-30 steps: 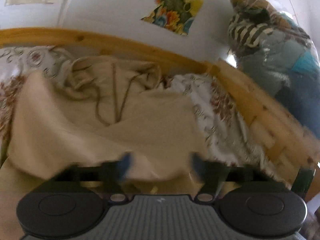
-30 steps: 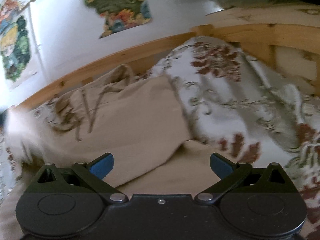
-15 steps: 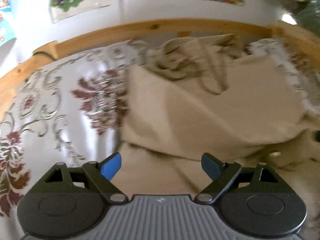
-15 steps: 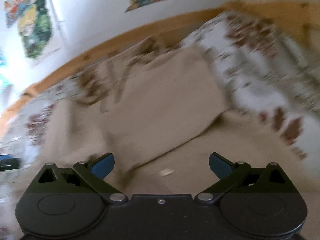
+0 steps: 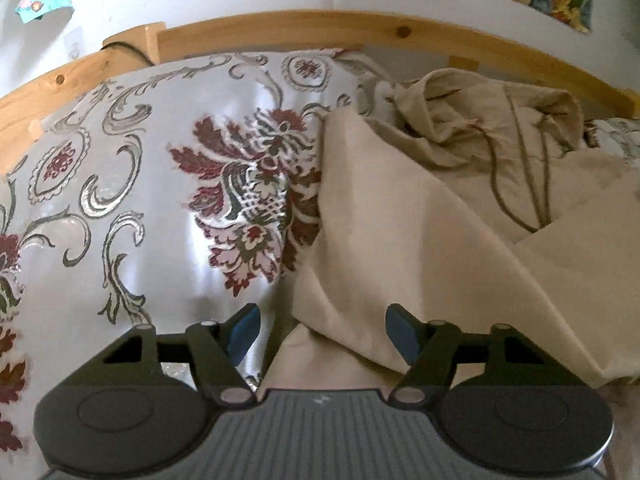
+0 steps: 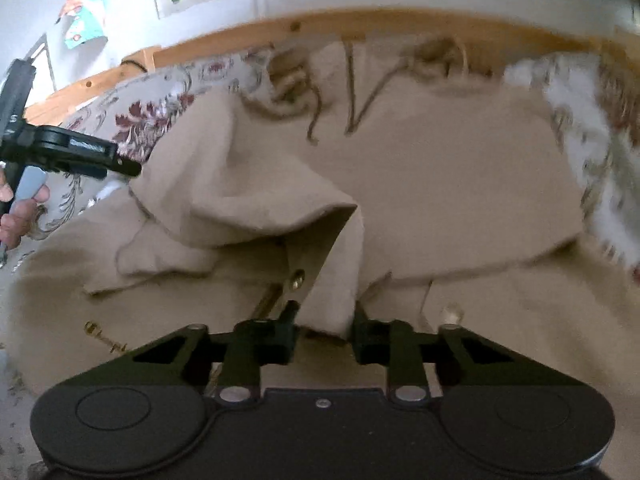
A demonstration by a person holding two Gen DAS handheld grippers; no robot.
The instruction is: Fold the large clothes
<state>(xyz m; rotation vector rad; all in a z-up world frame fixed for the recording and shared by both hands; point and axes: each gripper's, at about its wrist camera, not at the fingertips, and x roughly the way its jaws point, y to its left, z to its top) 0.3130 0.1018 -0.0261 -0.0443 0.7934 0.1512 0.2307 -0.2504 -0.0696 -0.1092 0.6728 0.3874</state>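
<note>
1. Jacket, beige with drawcords, lies crumpled on the floral bedspread inside a wooden bed frame, as the left wrist view shows. The left gripper has just been closing but its jaws remain apart, straddling the jacket's near edge without pressing it.
2. Right wrist view: the right gripper has just been closing, and its 2 jaws now pinch a raised fold of the jacket beside a snap. At the left edge, a hand holds the left gripper over the bedspread.
</note>
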